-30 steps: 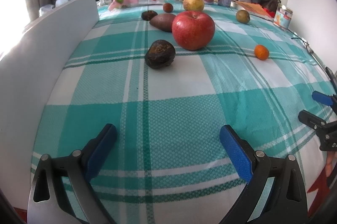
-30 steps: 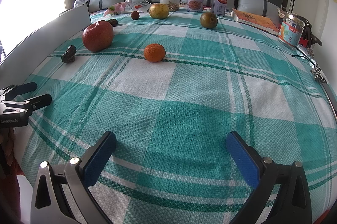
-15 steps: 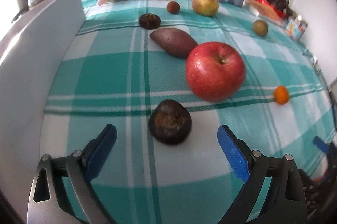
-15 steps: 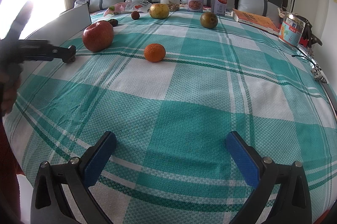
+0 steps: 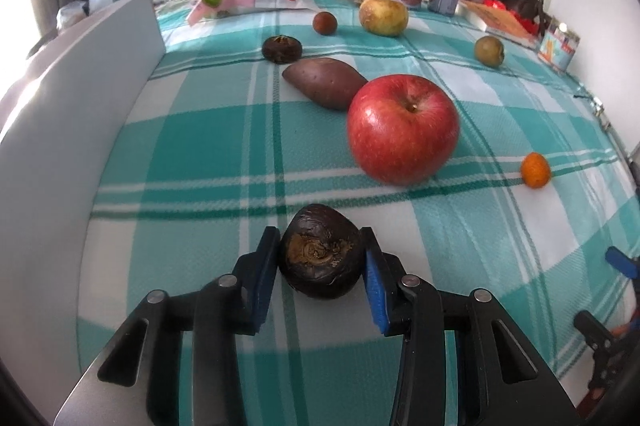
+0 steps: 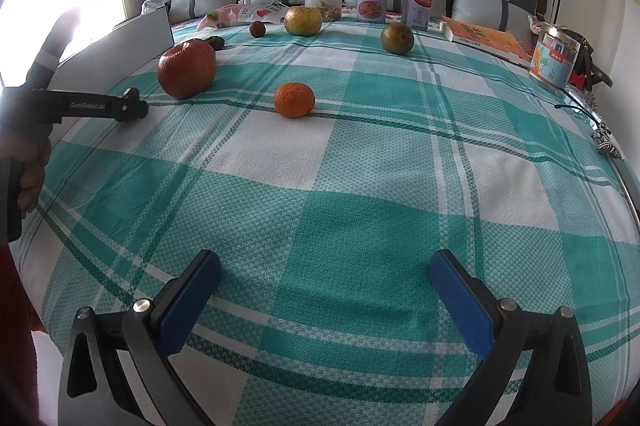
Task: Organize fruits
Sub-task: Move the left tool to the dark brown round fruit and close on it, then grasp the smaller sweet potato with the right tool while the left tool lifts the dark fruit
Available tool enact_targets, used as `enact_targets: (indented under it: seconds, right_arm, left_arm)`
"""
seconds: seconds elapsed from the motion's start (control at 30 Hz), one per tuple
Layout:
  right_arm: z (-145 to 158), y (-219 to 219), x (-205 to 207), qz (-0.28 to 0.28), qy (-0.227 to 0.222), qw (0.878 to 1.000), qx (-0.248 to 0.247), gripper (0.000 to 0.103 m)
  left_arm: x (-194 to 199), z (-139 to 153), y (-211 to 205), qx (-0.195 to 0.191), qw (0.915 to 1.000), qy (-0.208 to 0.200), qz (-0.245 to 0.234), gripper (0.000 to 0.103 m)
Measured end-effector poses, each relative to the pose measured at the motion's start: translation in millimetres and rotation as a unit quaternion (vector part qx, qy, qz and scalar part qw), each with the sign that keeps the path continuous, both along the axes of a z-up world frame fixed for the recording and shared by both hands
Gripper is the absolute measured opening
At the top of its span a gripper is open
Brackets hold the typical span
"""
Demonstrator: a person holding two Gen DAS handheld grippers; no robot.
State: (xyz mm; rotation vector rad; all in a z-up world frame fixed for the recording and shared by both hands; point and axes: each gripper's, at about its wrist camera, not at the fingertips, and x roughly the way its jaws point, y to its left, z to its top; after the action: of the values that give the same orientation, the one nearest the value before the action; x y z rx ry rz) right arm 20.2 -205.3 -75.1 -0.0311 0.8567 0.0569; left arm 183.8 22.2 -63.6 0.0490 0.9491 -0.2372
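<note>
Our left tongs (image 5: 321, 258) pinch the dark wrinkled fruit (image 5: 321, 257), low centre in the left view, on the bed (image 5: 200, 145). The red apple (image 5: 402, 128) lies just beyond, up and right. Our right tongs (image 6: 324, 290) gape wide, empty, well apart from the orange (image 6: 294, 99).

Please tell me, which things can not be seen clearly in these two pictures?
- Dark fruit: in the right wrist view the left gripper hides it fully.
- Its underside, left wrist view: faces away, so lifted or resting cannot be told.
- Sweet potato: right end hidden behind the apple; missing from the right wrist view.
- Right gripper: in the left wrist view the frame edge cuts it off.
</note>
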Motion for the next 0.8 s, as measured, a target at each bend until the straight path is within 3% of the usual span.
enact_targets:
  seconds: [0.23,0.67,0.8]
  right_arm:
    - [0,0,0,0.0,0.0,1.0,0.0,0.103]
    - [2,2,0,-0.002,0.0,1.0,0.0,0.103]
    - [14,3,19,-0.017,0.035,0.999,0.006,0.103]
  left_arm:
    - [-39,6,21,-0.043,0.9987,0.003,0.026,0.04]
    - [-87,11,32,-0.044,0.998,-0.042,0.016,0.041]
    - [-87,16,37,-0.059,0.9968,-0.049,0.023,0.04]
